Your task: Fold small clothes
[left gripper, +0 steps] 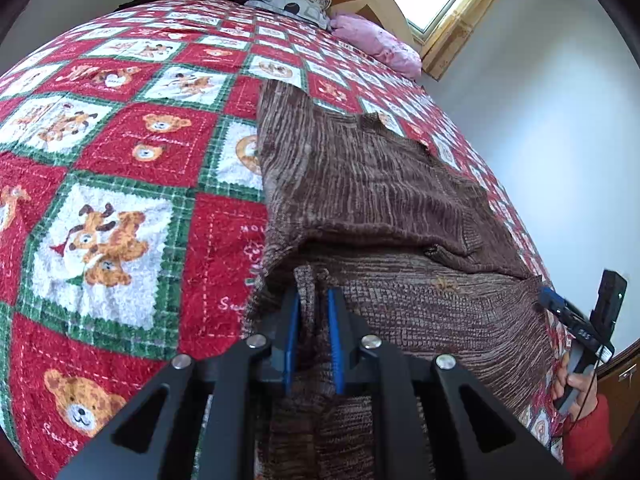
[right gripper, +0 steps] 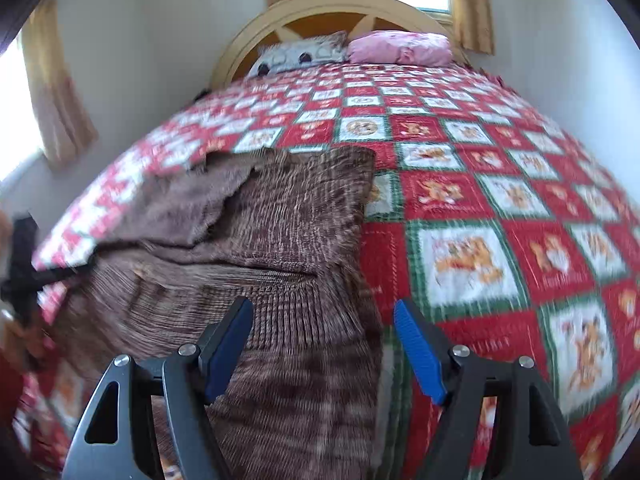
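Observation:
A brown knitted sweater (left gripper: 380, 184) lies spread on the bed, partly folded over itself. In the left wrist view my left gripper (left gripper: 315, 297) is shut on a raised fold of the sweater's near edge, knit pinched between the blue pads (left gripper: 294, 332). Further right, a hand in a red sleeve (left gripper: 588, 432) holds my right gripper (left gripper: 576, 312) at the sweater's other side. In the right wrist view, which is motion-blurred, the right gripper (right gripper: 322, 306) stands open over the sweater (right gripper: 280, 220) near its right edge, with nothing gripped. The left gripper (right gripper: 24, 264) shows as a dark blur at the left.
The bed is covered by a red, green and white patchwork quilt (left gripper: 120, 168) with bear pictures. A grey patterned pillow (left gripper: 280, 0) and a pink pillow (left gripper: 376, 44) lie at the rounded headboard (right gripper: 332, 4). A white wall (left gripper: 540, 140) runs close along the bed's right side.

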